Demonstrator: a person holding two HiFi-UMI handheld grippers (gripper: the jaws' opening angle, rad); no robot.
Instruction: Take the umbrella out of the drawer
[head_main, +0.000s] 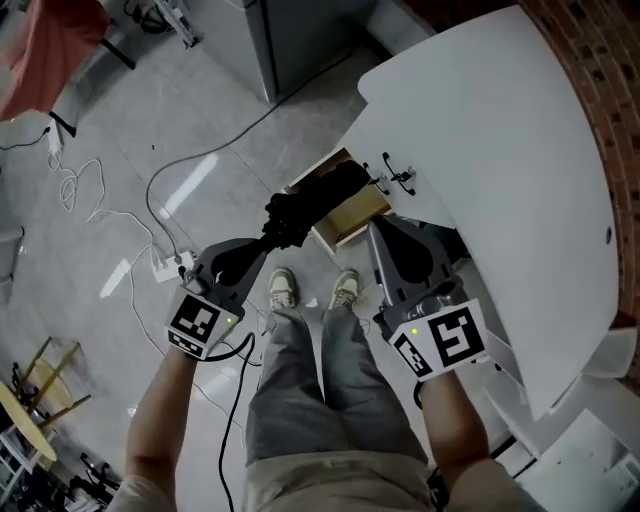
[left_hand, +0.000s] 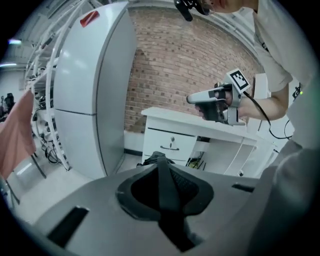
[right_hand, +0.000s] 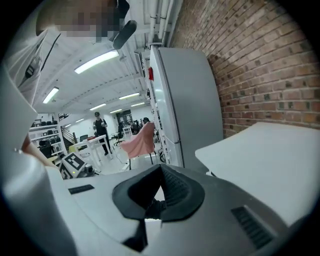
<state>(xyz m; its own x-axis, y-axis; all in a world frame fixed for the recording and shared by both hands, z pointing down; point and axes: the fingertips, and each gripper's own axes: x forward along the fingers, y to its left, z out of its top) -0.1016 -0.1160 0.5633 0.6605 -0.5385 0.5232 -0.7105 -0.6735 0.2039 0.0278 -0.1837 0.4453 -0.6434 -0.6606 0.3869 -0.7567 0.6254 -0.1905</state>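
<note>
Firmly, grips a thin dark strip of the umbrella (head_main: 312, 203) with the left gripper (head_main: 268, 240), jaws pressed on it from both sides. Holds the folded black bundle just past the jaw tips, slanting from there toward the drawer (head_main: 352, 222), with the far end over the drawer's open wooden box in the head view; cannot tell there whether clear of it. Carries the right gripper (head_main: 381, 232) empty, jaws met at the tips with nothing between them, just right of the drawer and pointing much the same way as the left. Stands with both shoes (head_main: 284, 290) on the grey floor, on the near side of the drawer, between the two grippers. Shows, above and right of the drawer, the white desk (head_main: 500, 150) that bears it. Shows, well left of the drawer, loose white cables (head_main: 70, 187) on the floor. Shows, behind the drawer's desk, a brick wall (left_hand: 190, 65), and left of the drawer a tall white cabinet (left_hand: 95, 85).
</note>
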